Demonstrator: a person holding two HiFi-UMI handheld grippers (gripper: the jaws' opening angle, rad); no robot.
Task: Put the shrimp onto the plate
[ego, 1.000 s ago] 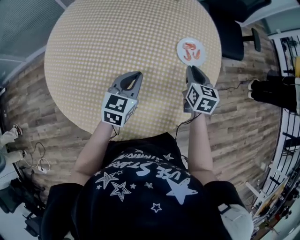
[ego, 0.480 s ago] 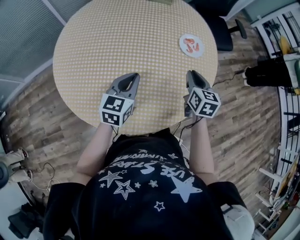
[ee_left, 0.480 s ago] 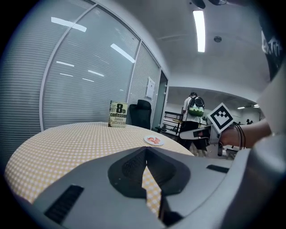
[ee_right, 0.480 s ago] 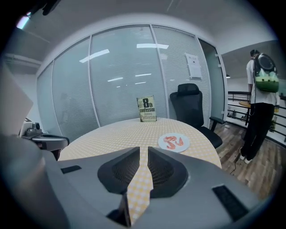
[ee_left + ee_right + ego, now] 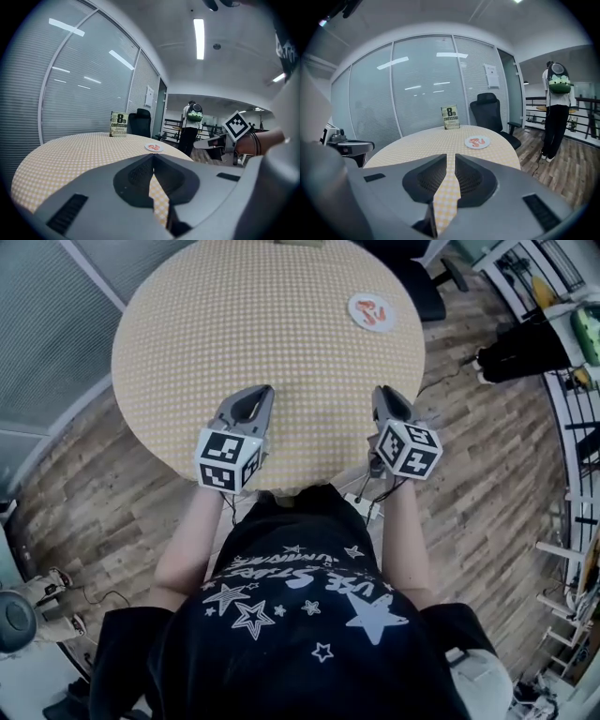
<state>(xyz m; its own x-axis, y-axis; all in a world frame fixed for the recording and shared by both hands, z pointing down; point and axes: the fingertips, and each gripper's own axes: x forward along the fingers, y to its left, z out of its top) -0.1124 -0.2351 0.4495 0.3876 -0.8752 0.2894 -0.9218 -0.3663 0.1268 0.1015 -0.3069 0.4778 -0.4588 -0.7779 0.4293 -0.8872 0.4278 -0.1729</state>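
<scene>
Hovering level over the table [image 5: 234, 315] edge: left tool [image 5: 261, 392] clenched empty, right tool [image 5: 383, 391] barely parted.

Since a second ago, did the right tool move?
Yes. The right tool has backed away from the plate, toward the near edge of the table; the gap between them is wider now.

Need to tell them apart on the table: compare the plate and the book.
The plate lies flat; the book stands upright. The plate is round, white and holds shrimp; the book is rectangular and printed. The plate sits near the table's right edge, the book at its far edge. Both rest on the table.
</scene>
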